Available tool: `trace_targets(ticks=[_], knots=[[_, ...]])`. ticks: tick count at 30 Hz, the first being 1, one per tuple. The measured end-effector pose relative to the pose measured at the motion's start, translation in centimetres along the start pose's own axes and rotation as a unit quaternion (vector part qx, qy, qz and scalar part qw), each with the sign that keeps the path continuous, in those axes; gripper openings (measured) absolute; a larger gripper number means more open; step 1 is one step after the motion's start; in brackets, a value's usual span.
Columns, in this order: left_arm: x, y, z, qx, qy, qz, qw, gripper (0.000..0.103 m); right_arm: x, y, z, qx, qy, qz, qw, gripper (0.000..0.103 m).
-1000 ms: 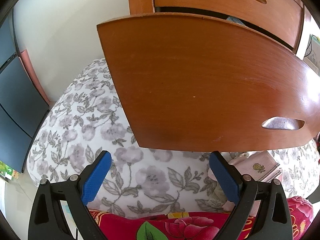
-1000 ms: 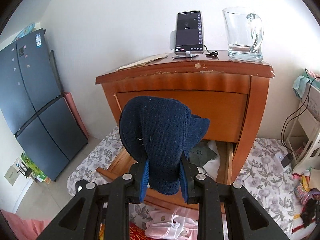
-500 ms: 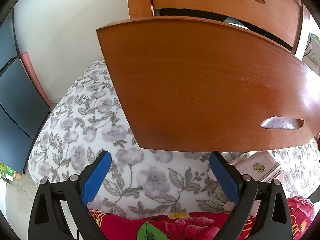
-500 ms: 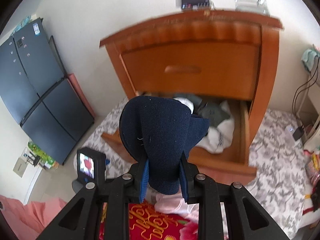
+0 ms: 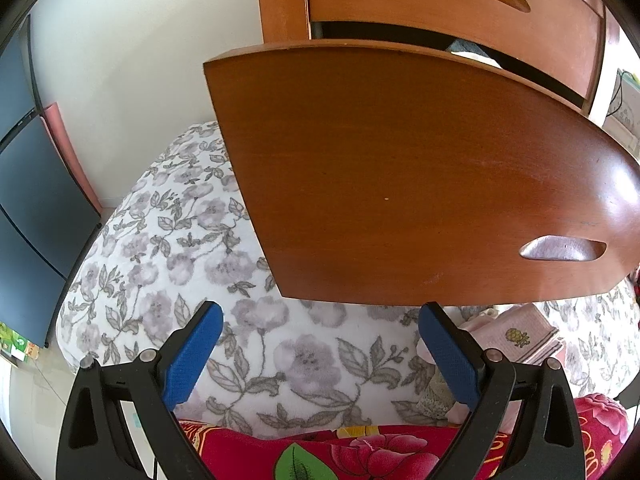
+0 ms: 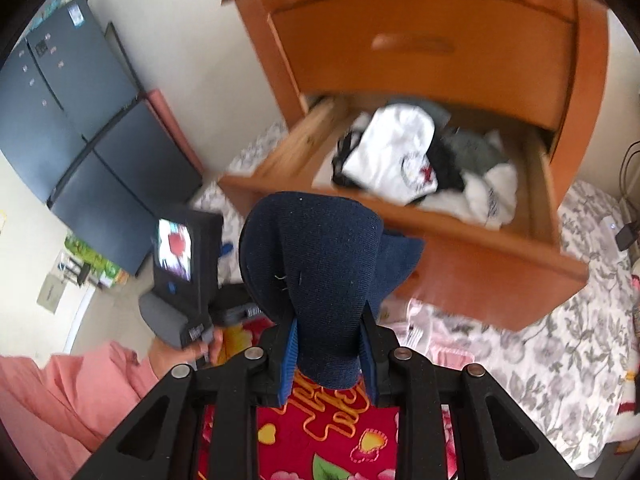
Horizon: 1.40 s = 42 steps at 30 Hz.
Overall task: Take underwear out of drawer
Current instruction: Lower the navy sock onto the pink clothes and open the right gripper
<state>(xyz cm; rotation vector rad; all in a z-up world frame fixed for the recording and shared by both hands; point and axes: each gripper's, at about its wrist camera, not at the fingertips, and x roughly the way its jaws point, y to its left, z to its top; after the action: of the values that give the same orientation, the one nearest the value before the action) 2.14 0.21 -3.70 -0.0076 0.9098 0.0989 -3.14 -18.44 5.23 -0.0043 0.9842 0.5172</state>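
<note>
My right gripper (image 6: pixel 328 344) is shut on navy blue underwear (image 6: pixel 320 280), held in the air in front of the open lower drawer (image 6: pixel 472 248). White, grey and black clothes (image 6: pixel 408 160) lie inside that drawer. My left gripper (image 5: pixel 318 334) is open with nothing between its blue fingers. It hangs low over the floral bedding (image 5: pixel 192 240), just below the pulled-out drawer front (image 5: pixel 400 184). From the right wrist view the left gripper's body (image 6: pixel 180 280) shows at the left, held by a hand (image 6: pixel 180 350) in a pink sleeve.
A wooden nightstand (image 6: pixel 440 32) with a shut upper drawer stands against the white wall. A dark refrigerator (image 6: pixel 80 120) is at the left. A red flowered blanket (image 6: pixel 328 432) lies below the grippers, pink folded cloth (image 5: pixel 524 332) to the right under the drawer.
The right gripper with the navy underwear has risen and tipped downward, so the drawer's contents now show. The left gripper has barely moved.
</note>
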Motion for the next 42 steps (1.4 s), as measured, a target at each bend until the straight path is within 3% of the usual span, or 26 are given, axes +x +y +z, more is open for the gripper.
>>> trace_targets(ticks=[7, 13, 24, 37, 42], knots=[[0.0, 0.1, 0.0, -0.003, 0.001, -0.003, 1.0000, 0.098, 4.4, -1.5, -2.1, 0.023, 0.070, -0.015, 0.997, 0.029], [0.1, 0.3, 0.1, -0.006, 0.001, -0.005, 1.0000, 0.098, 7.4, -4.1, -2.9, 0.058, 0.104, -0.040, 0.992, 0.029], [0.2, 0.3, 0.1, -0.008, 0.006, -0.009, 0.9999, 0.098, 10.8, -6.9, -3.1, 0.087, 0.136, -0.058, 0.985, 0.029], [0.5, 0.4, 0.1, -0.009, 0.013, -0.015, 0.9998, 0.098, 12.3, -7.3, -2.5, 0.099, 0.153, -0.066, 0.981, 0.031], [0.5, 0.4, 0.1, -0.009, 0.014, -0.015, 0.9998, 0.098, 13.1, -7.2, -2.4, 0.104, 0.156, -0.075, 0.979, 0.037]])
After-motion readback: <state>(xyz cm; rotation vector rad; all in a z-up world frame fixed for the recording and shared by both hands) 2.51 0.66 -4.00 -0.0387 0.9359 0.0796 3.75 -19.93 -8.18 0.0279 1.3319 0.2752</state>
